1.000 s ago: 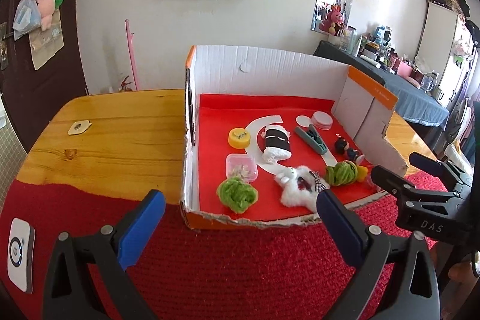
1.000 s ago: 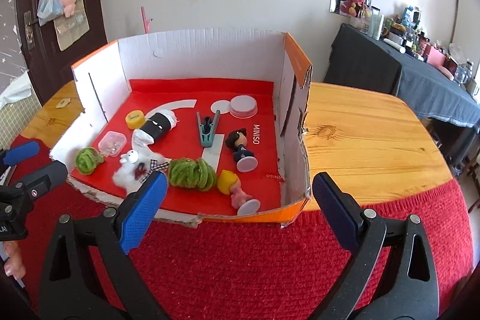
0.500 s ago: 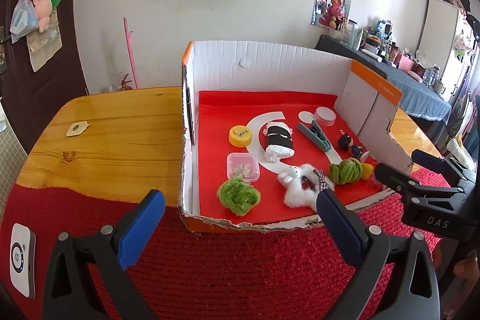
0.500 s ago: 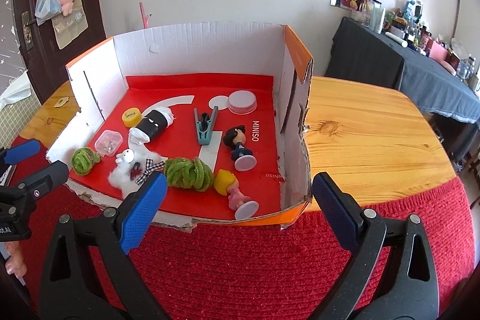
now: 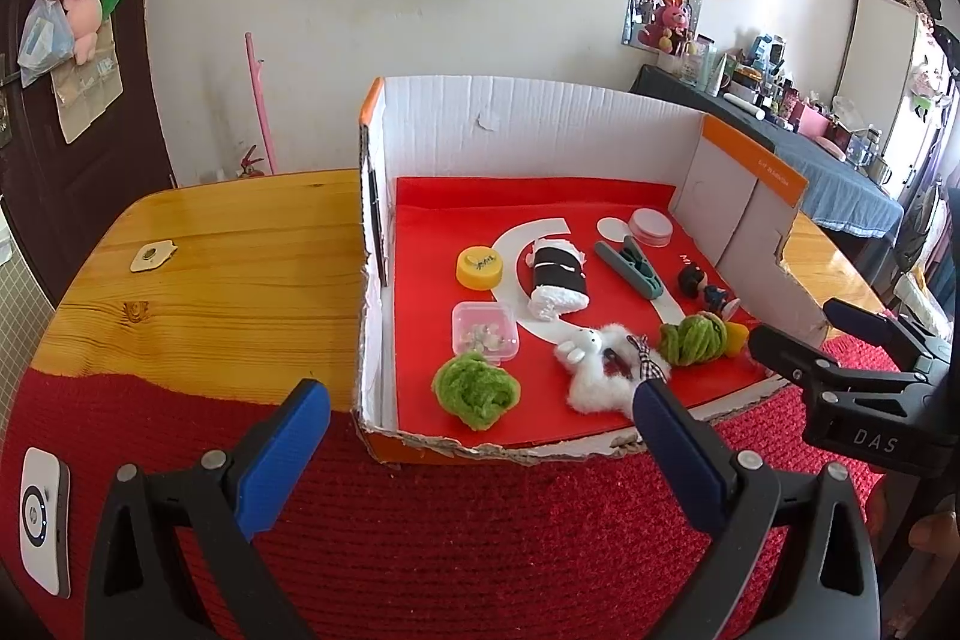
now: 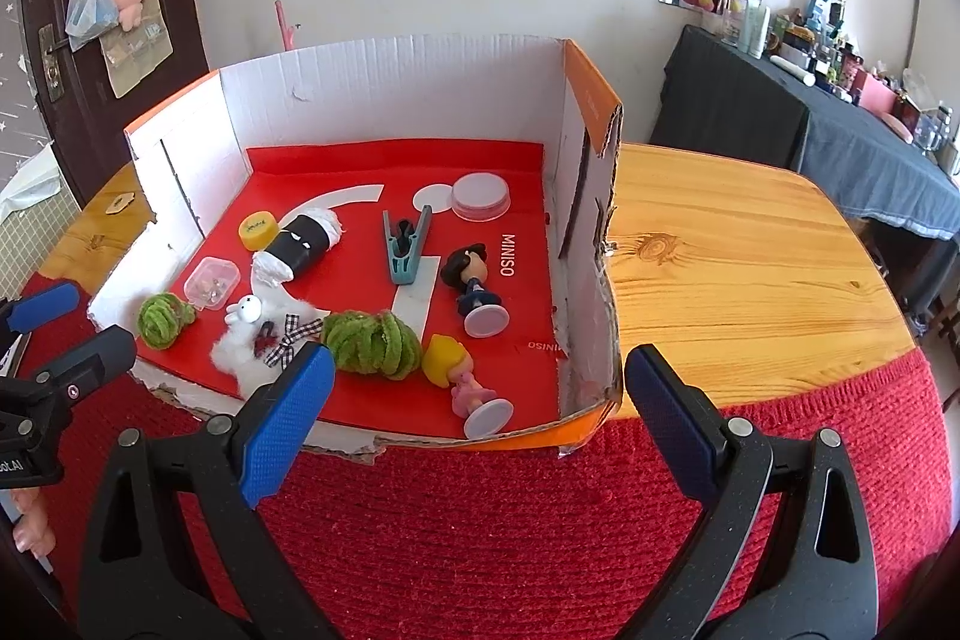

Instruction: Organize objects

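Note:
An open cardboard box (image 5: 540,124) (image 6: 390,88) with a red floor holds small things: two green fuzzy bundles (image 5: 477,391) (image 6: 372,343), a white plush rabbit (image 5: 603,364) (image 6: 258,334), a black-and-white roll (image 5: 558,277) (image 6: 303,244), a yellow cap (image 5: 478,268), a clear case (image 5: 485,331), a teal clip (image 6: 405,247) and two figurines (image 6: 474,289) (image 6: 459,373). My left gripper (image 5: 474,460) hovers open and empty before the box's front left. Open and empty too, my right gripper (image 6: 474,412) hangs before the front right corner.
The box sits on a wooden table (image 6: 720,268) with a red knitted mat (image 5: 450,538) along the near edge. A white device (image 5: 41,511) lies on the mat at far left. A small tag (image 5: 153,256) rests on the wood. A dark-clothed side table (image 6: 810,124) stands at right.
Both grippers have drifted slightly closer to the box and a little higher, so the box contents sit larger in view. Both stay open and nothing in the box has moved.

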Available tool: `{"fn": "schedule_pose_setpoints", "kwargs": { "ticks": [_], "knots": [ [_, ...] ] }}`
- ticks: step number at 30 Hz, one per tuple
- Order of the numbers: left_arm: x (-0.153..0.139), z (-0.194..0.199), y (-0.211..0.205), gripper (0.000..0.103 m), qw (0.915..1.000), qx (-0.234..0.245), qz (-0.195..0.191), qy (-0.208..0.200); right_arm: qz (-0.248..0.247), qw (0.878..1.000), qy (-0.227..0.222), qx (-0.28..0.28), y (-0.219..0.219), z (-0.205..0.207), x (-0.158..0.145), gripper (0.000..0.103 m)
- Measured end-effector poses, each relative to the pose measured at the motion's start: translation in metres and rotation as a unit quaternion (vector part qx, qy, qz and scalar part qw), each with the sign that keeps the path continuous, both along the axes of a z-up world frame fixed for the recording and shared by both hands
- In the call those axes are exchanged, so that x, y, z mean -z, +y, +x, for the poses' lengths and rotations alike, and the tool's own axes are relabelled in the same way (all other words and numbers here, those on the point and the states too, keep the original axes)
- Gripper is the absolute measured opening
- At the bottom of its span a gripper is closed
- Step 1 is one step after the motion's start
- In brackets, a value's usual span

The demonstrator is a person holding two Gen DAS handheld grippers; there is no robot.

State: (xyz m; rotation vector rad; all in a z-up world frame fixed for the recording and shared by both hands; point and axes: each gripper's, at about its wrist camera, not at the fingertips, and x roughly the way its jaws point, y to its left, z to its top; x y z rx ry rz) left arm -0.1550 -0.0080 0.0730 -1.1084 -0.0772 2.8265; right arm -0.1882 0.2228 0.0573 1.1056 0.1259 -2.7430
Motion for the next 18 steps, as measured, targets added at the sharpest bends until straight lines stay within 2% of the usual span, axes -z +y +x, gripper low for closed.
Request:
{"fn": "schedule_pose_setpoints", "kwargs": {
  "ticks": [18],
  "knots": [
    [-0.0001, 0.0015, -0.0004, 0.103, 1.0, 0.003, 0.0, 0.0, 0.002, 1.0, -0.004, 0.004, -0.0001, -0.0004, 0.0021, 0.099]
  ]
}}
